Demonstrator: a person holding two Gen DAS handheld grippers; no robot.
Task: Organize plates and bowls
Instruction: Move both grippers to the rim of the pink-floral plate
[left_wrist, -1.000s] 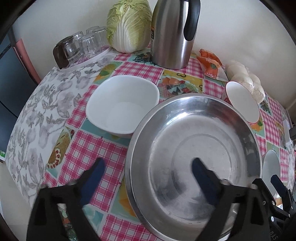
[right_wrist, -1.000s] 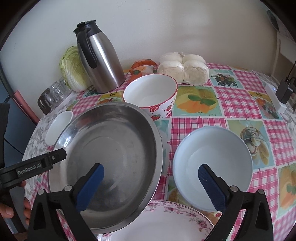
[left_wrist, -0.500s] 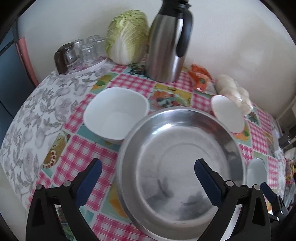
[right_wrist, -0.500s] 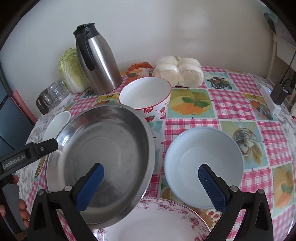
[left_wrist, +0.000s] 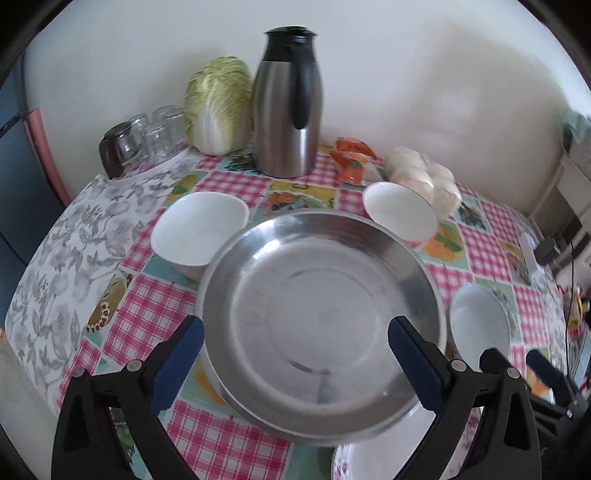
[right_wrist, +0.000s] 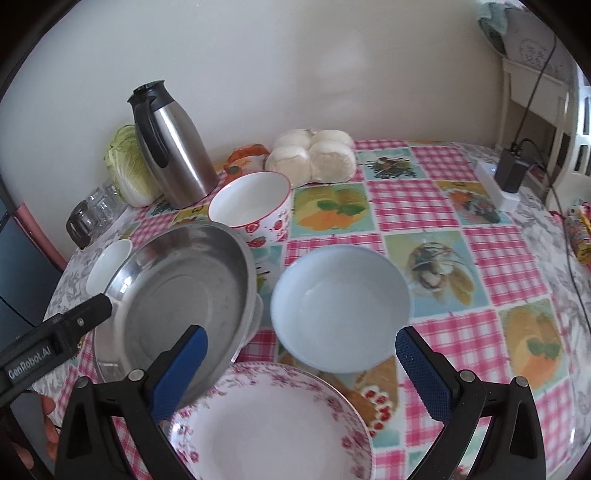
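Note:
A large steel basin (left_wrist: 317, 317) sits mid-table; it also shows in the right wrist view (right_wrist: 177, 302). My left gripper (left_wrist: 295, 362) is open above its near rim, holding nothing. A white bowl (left_wrist: 199, 229) lies to the basin's left, a strawberry-print bowl (left_wrist: 399, 214) behind it on the right. A pale blue bowl (right_wrist: 340, 306) sits ahead of my open, empty right gripper (right_wrist: 303, 369). A floral plate (right_wrist: 269, 424) lies under the right gripper at the table's near edge.
A steel thermos jug (left_wrist: 288, 107), a cabbage (left_wrist: 218, 107), upturned glasses (left_wrist: 147, 136), a bag of buns (right_wrist: 314, 155) and an orange packet (left_wrist: 351, 158) line the back wall. A power strip with charger (right_wrist: 502, 177) lies far right.
Both grippers have pulled back and risen, so more of the table shows. The left view now takes in the pale blue bowl and the plate's rim. Jaws stay open.

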